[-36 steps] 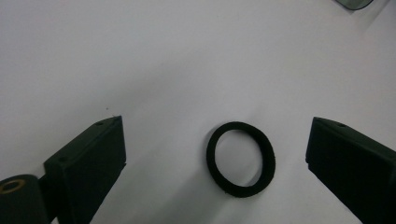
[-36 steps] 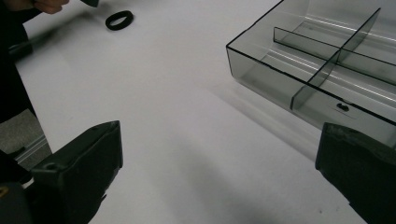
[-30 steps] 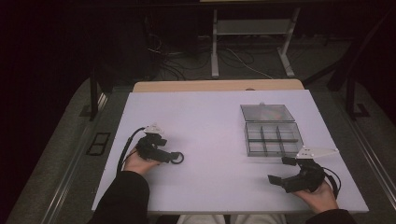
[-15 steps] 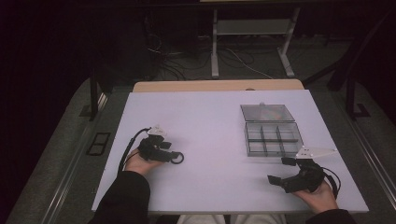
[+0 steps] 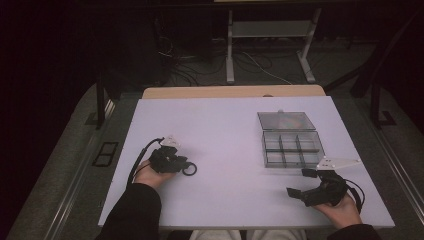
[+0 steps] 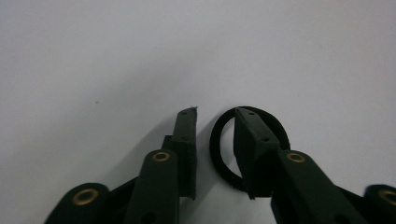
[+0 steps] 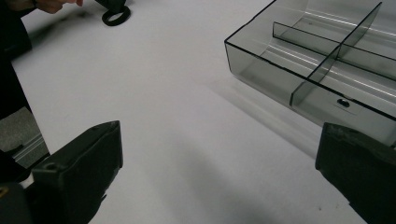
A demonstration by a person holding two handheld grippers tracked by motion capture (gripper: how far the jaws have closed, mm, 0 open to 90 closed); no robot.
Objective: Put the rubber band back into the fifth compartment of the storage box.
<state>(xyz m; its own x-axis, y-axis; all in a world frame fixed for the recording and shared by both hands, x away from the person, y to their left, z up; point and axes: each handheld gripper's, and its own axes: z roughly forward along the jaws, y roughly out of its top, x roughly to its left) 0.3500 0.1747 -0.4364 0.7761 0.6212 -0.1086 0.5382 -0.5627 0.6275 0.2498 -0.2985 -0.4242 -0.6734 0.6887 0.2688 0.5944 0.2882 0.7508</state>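
Observation:
A black rubber ring (image 5: pixel 190 170) lies flat on the white table (image 5: pixel 225 135), left of centre. My left gripper (image 5: pixel 182 165) rests on the table against it. In the left gripper view the ring's (image 6: pixel 215 149) near rim stands between the jaws, one jaw outside it and one inside. The left gripper's (image 6: pixel 215 112) jaws have just been closing, and a sliver of table still shows between the outer pad and the rim. My right gripper (image 5: pixel 300 182) lies at the front right, open wide with nothing between its fingers (image 7: pixel 222 140). The ring (image 7: pixel 115 17) also appears far off in the right gripper view.
A clear plastic compartment box (image 5: pixel 292 150) stands at the right with its lid (image 5: pixel 286 120) folded back behind it. Its near wall (image 7: pixel 303 70) is just ahead of the right gripper. A wooden strip (image 5: pixel 230 91) edges the table's far side.
The left gripper's jaws have drawn closer together around the ring's rim. Both hands and the ring lie where they were.

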